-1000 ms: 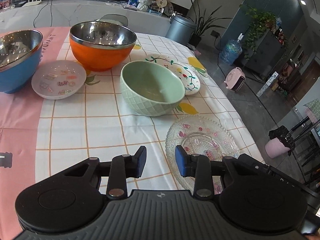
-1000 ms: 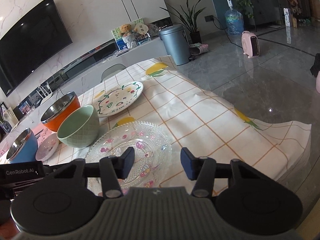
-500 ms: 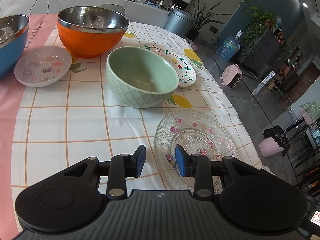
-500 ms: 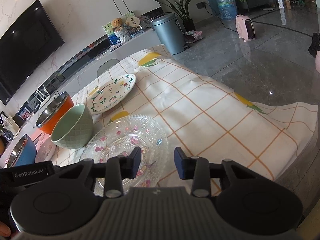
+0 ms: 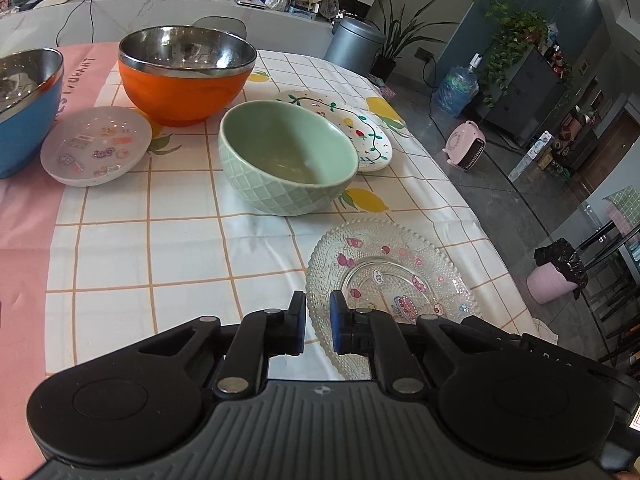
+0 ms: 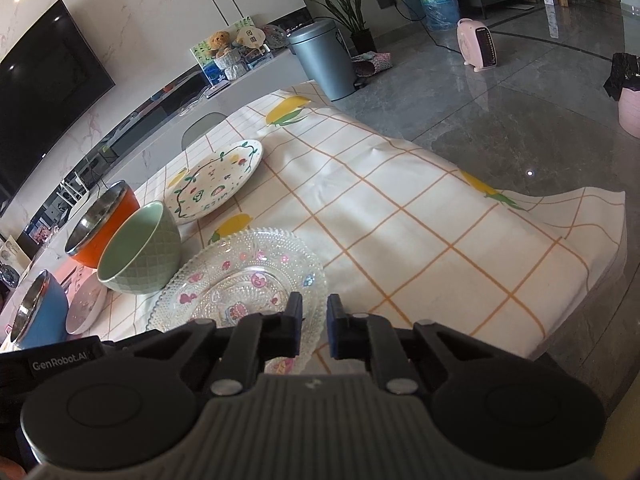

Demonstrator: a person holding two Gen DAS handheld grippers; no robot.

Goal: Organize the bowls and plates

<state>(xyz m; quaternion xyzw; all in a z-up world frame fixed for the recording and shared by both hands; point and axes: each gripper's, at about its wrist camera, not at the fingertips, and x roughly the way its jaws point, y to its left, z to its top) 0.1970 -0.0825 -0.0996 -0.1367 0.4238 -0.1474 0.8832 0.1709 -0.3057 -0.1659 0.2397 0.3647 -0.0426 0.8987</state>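
Observation:
A clear glass plate (image 5: 392,276) with pink stickers lies on the checked tablecloth near the table's right edge; it also shows in the right wrist view (image 6: 244,280). My left gripper (image 5: 318,322) is nearly shut around the plate's left rim. My right gripper (image 6: 312,326) is nearly shut around its right rim. Whether the pads touch the glass is not visible. Behind it stand a green bowl (image 5: 286,158), a painted white plate (image 5: 360,128), an orange bowl (image 5: 184,76), a small pink dish (image 5: 96,146) and a blue bowl (image 5: 24,108).
The table's edge (image 6: 580,248) drops to a grey floor on the right. A grey bin (image 6: 324,58), a pink heater (image 6: 478,46) and a water bottle (image 6: 438,0) stand on the floor. A chair back (image 5: 218,24) is behind the table.
Both grippers have closed from wide open to a narrow gap and moved in onto opposite rims of the glass plate.

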